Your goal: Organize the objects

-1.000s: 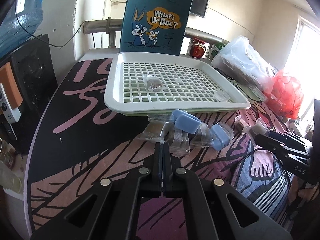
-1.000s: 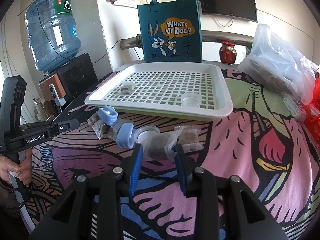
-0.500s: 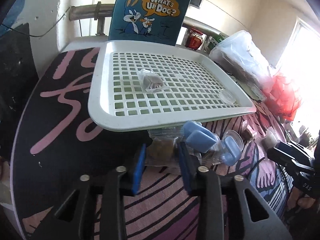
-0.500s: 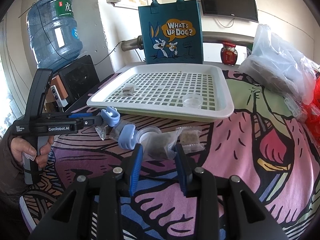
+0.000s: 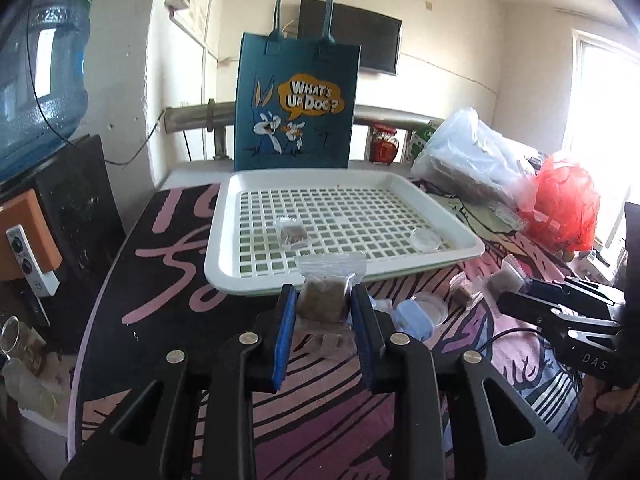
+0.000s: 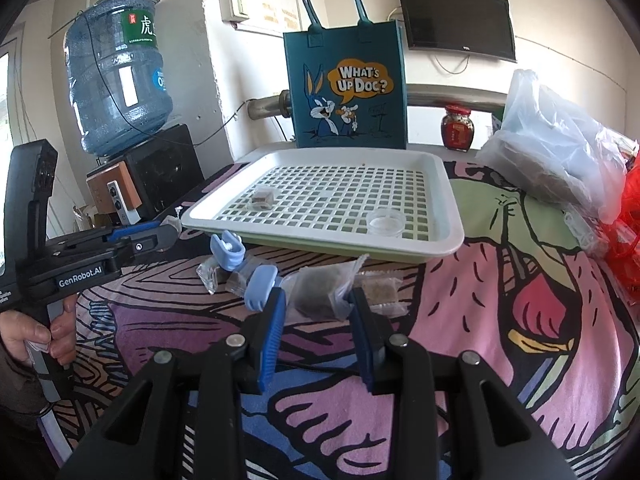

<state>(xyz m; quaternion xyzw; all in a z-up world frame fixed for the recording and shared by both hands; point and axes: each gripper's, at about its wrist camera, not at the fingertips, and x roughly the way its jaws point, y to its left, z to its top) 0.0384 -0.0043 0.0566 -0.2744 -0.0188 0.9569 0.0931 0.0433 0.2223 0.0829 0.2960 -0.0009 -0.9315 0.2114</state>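
Two grippers, left gripper [image 5: 323, 305] and right gripper [image 6: 318, 300], each clamp a sachet.

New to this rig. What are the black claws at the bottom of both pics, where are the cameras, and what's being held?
No robot arm here: a person holds a two-finger grabber in each hand, each with a fisheye camera looking along its fingers.

The left gripper, seen in its own camera, is clamped on a clear packet of brown stuff, lifted before the white tray. Its jaws have just closed a little further.

The right gripper likewise pinches a darker packet, low over the patterned cloth.

The tray already carries one small packet and a clear round lid. More packets and blue caps lie on the cloth.
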